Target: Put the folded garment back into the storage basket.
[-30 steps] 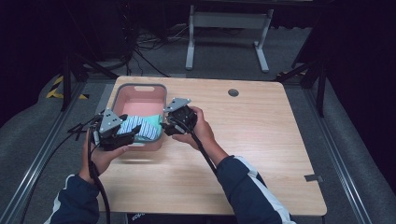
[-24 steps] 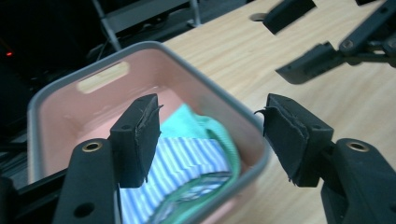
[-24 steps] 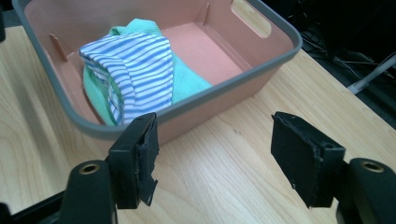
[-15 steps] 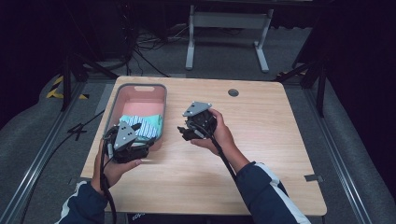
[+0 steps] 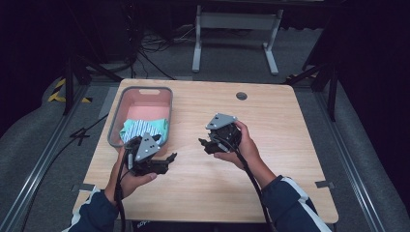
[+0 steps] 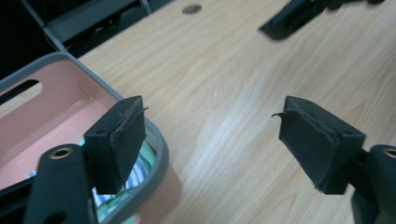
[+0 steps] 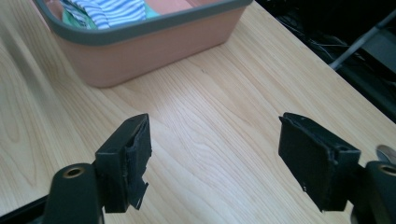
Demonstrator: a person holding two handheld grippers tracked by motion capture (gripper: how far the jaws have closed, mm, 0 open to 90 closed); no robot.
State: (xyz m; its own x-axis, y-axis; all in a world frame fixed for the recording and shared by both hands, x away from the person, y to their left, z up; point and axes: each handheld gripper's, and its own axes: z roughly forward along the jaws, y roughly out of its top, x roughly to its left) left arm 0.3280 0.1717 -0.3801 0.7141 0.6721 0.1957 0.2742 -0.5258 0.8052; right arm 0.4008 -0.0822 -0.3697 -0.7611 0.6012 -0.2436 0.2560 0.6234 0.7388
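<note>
A pink basket [image 5: 115, 126] with a grey rim stands at the table's left, and a folded blue-and-white striped cloth [image 5: 144, 129] with green edges lies in its near end. My left gripper [image 5: 168, 159] hovers just in front of the basket's near right corner. Its jaws are open, have just been opening, and hold nothing. In the left gripper view the open left gripper [image 6: 210, 135] spans bare wood beside the basket rim [image 6: 161, 142]. My right gripper [image 5: 203, 144] is over the table's middle, open with nothing between its jaws, which have also just been opening. The right gripper view looks past the right gripper [image 7: 215, 154] to the basket wall [image 7: 154, 46] and cloth [image 7: 112, 11].
The wooden table [image 5: 290, 159] has a round cable hole [image 5: 241, 95] near its far edge. A metal frame [image 5: 232, 29] and cables stand on the dark floor beyond. The tip of the other gripper [image 6: 299, 14] shows at the top of the left gripper view.
Both grippers have let go of the striped cloth and drawn away from the basket, the left toward the near edge, the right to the right. The cloth now lies in the basket.
</note>
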